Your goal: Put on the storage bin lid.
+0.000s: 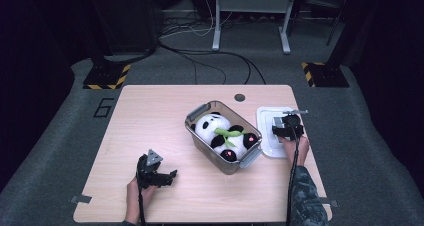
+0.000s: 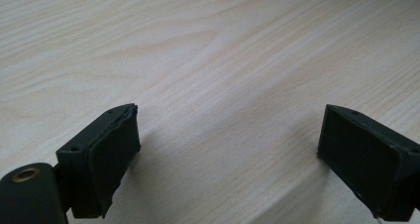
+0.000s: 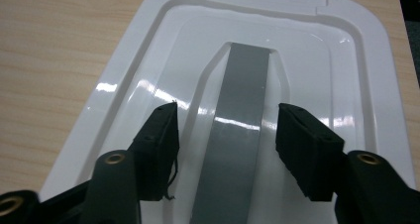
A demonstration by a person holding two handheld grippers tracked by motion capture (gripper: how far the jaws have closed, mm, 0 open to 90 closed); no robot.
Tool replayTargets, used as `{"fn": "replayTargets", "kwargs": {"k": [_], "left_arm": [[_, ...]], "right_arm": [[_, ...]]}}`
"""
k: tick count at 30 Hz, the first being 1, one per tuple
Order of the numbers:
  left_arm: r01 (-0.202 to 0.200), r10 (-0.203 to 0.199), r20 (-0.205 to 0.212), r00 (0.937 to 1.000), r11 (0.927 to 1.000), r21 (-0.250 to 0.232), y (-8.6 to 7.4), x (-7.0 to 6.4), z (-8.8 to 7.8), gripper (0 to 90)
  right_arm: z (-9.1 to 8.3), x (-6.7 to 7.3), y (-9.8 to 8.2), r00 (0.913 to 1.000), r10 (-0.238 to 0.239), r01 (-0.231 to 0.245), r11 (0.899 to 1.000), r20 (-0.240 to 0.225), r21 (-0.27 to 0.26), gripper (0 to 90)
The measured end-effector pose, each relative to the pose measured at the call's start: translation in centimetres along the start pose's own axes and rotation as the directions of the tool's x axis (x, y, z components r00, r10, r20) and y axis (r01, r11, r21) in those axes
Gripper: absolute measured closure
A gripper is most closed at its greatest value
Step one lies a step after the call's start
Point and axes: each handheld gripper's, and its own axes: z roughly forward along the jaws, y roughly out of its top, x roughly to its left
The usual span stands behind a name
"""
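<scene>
Black jaws of the right gripper (image 3: 225,152) rise closest to the lens in the right gripper view, straddling the grey handle strip (image 3: 237,120) that runs down the middle of the white lid (image 3: 148,70). A gap shows on either side of the strip, so the pads are not yet pressing on it; the jaws stand part-open around it, gripping nothing.

From the high view, the lid (image 1: 266,131) lies flat on the table (image 1: 150,116) at about 3 o'clock from the clear storage box (image 1: 200,113), just beside its right end. The box sits near the table's centre, turned on a diagonal, its grey latches at both ends swung out. A panda plush (image 1: 220,131) already lies inside it.

So the packing looks done: toy in the box, lid off. What remains, by my reading, is closing on the handle, lifting the lid, carrying it toward 9 o'clock over the box, seating it and perhaps snapping the latches.

At roughly 7 o'clock from the box, well apart from it, the left gripper (image 1: 170,176) rests low over bare wood, its jaws wide open and empty; the left gripper view shows wood grain between them.
</scene>
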Motion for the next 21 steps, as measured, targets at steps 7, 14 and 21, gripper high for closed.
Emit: {"fn": "replayTargets", "kwargs": {"k": [7,14,21], "left_arm": [[0.003,-0.003,0.002,1.0,1.0,-0.003,0.0,0.0,0.0,8.8],[0.001,-0.001,0.003,1.0,1.0,-0.002,0.0,0.0,0.0,8.8],[-0.001,0.001,0.003,1.0,1.0,-0.004,0.0,0.0,0.0,8.8]], "right_arm": [[0.1,0.3,-0.1,0.9987,-0.025,0.025,1.0,0.045,-0.007,63.6],[-0.1,0.2,-0.1,0.9986,-0.037,0.037,0.999,0.039,-0.021,66.6],[-1.0,0.3,0.3,0.9989,-0.047,0.047,0.998,0.008,-0.035,66.6]]}}
